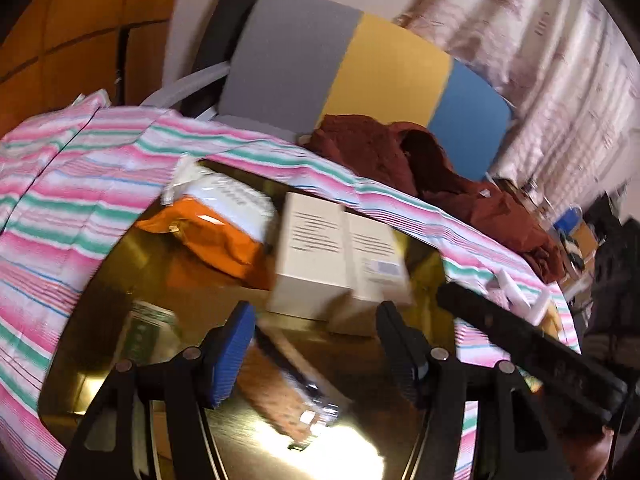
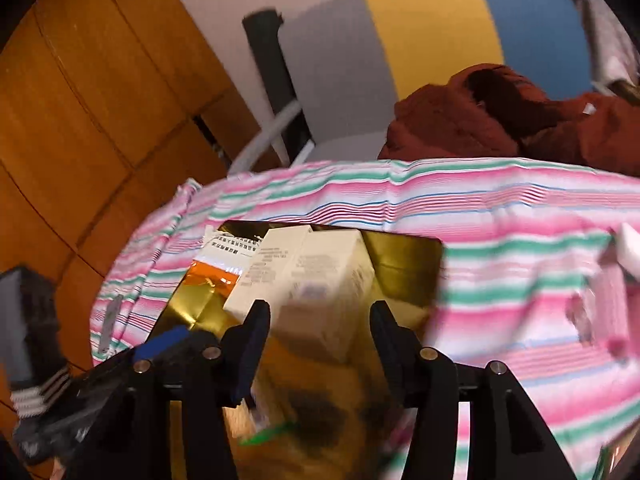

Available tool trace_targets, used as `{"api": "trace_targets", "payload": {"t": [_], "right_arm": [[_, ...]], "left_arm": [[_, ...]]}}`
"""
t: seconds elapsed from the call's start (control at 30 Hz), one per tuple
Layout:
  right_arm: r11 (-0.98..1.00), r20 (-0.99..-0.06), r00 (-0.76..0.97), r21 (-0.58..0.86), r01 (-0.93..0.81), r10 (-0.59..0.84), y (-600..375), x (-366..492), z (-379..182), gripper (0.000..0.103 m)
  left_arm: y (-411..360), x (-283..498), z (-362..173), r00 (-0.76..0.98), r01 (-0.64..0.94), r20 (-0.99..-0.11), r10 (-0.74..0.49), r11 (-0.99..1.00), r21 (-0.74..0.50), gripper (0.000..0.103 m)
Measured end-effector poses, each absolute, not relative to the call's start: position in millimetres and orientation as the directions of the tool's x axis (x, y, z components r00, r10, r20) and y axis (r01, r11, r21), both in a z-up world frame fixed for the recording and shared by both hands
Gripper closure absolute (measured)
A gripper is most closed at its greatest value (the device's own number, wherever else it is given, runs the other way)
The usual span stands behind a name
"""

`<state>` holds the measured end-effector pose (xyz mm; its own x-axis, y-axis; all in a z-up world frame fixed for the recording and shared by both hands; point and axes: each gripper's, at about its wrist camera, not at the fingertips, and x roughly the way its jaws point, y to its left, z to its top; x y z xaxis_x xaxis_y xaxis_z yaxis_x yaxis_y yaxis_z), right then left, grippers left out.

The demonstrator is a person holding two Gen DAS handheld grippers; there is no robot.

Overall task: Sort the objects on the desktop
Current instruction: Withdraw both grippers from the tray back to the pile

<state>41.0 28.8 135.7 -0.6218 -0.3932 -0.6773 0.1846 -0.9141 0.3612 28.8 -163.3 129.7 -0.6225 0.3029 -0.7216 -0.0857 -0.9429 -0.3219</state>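
Behind everything we see orange-brown wooden panelling (image 2: 80,92), a pale patterned curtain (image 1: 560,60) and one chair with a backrest in grey, yellow and blue bands (image 1: 360,68), with a crumpled rust-red garment (image 1: 400,148) on it. A cloth striped pink, green and white (image 1: 60,184) covers the tabletop, and on it lies one shiny gold rectangular tray (image 1: 120,256).

In the tray we count two cream cardboard boxes (image 1: 336,256) side by side and touching, and one orange-and-white plastic packet (image 1: 216,228) just left of them. Both boxes carry lines of small dark print and the packet has printed text too, but all of it is too blurred to read.

Only the left wrist view shows a green printed item (image 1: 148,332) near the tray's left edge, a brown flat wrapped piece (image 1: 280,388) under the fingers, and small white plastic parts (image 1: 520,296) on the cloth at right. Only the right wrist view shows a blurred green streak (image 2: 268,434) low in the tray.

The left gripper (image 1: 316,320) hangs over the tray with its fingers spread, grasping nothing. The right gripper (image 2: 320,320) is likewise spread apart and empty, just short of the boxes.
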Motion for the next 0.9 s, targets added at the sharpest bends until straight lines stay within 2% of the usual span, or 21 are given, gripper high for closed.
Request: {"api": "trace_targets", "payload": {"t": [0.27,0.67,0.9], "right_arm": [[-0.944,-0.644,-0.726,0.328,0.023,-0.241,115,130,131,0.048],[-0.947,-0.687,-0.726,0.232,-0.221,0.001,226,226,96,0.045],[-0.904,-0.691,-0.722,0.284,-0.321,0.039,275,249,82,0.045]], "left_arm": [[-82,76,149,-0.655,-0.268,-0.671,0.346,-0.938,-0.221,0.039],[37,125,105,-0.505,-0.481,-0.733,0.457,-0.853,-0.201,0.039],[94,140,90,-0.439,-0.611,-0.74,0.51,-0.773,-0.17,0.039]]}}
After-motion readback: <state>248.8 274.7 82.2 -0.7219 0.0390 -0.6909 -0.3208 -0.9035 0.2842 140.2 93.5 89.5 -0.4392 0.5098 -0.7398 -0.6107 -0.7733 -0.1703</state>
